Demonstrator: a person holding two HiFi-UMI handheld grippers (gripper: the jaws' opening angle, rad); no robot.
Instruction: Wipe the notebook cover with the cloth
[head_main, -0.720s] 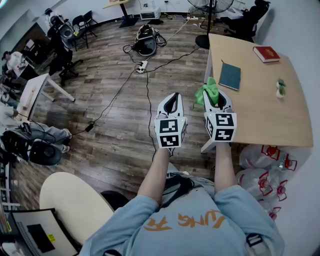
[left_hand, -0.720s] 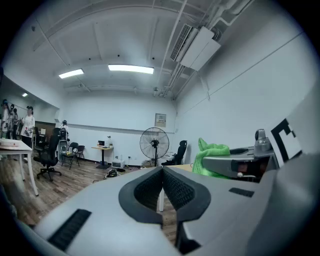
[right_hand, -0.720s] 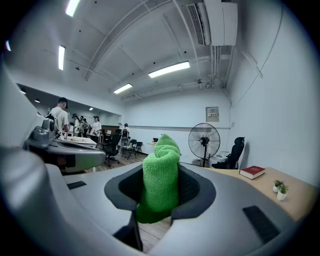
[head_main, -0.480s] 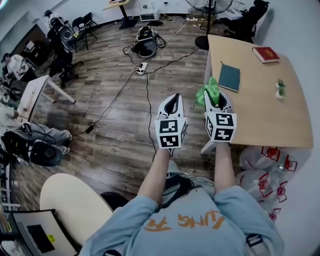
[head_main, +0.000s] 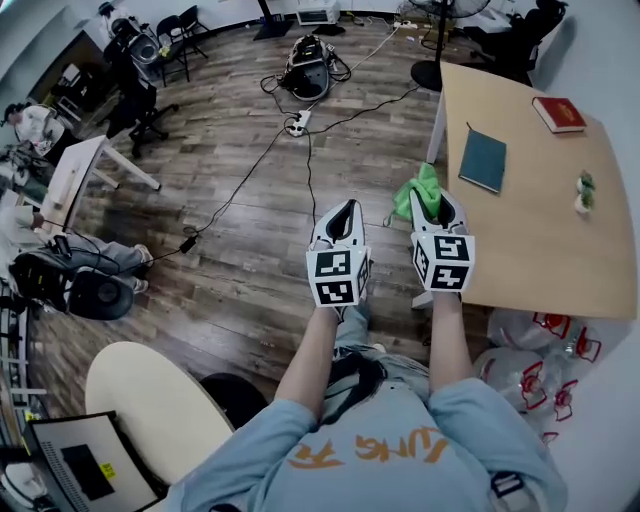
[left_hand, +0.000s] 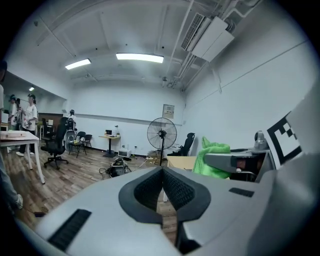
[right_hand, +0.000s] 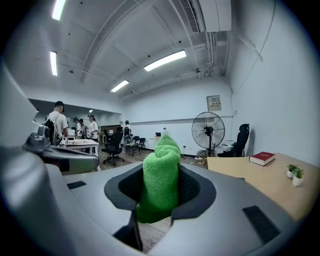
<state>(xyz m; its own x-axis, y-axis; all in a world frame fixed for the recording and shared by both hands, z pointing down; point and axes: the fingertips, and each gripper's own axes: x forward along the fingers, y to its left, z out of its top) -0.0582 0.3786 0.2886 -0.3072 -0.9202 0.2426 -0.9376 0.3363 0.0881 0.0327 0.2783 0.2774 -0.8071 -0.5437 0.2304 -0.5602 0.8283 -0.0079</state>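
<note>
A teal notebook (head_main: 484, 160) lies flat on the wooden table (head_main: 540, 240), far ahead of both grippers. My right gripper (head_main: 437, 207) hovers at the table's near left edge, shut on a bunched green cloth (head_main: 417, 193). In the right gripper view the cloth (right_hand: 161, 175) stands pinched between the jaws. My left gripper (head_main: 343, 212) is held over the floor to the left of the table, its jaws shut with nothing between them (left_hand: 161, 192). The cloth (left_hand: 212, 159) also shows at the right of the left gripper view.
A red book (head_main: 559, 114) lies at the table's far end and a small potted plant (head_main: 584, 190) near its right edge. Cables (head_main: 300, 160), a power strip (head_main: 296, 125) and gear cross the wood floor. A standing fan (right_hand: 208, 131), chairs and people stand farther off.
Both grippers have shifted slightly nearer in the head view as the head moved; the right one still holds the cloth at the table's edge.
</note>
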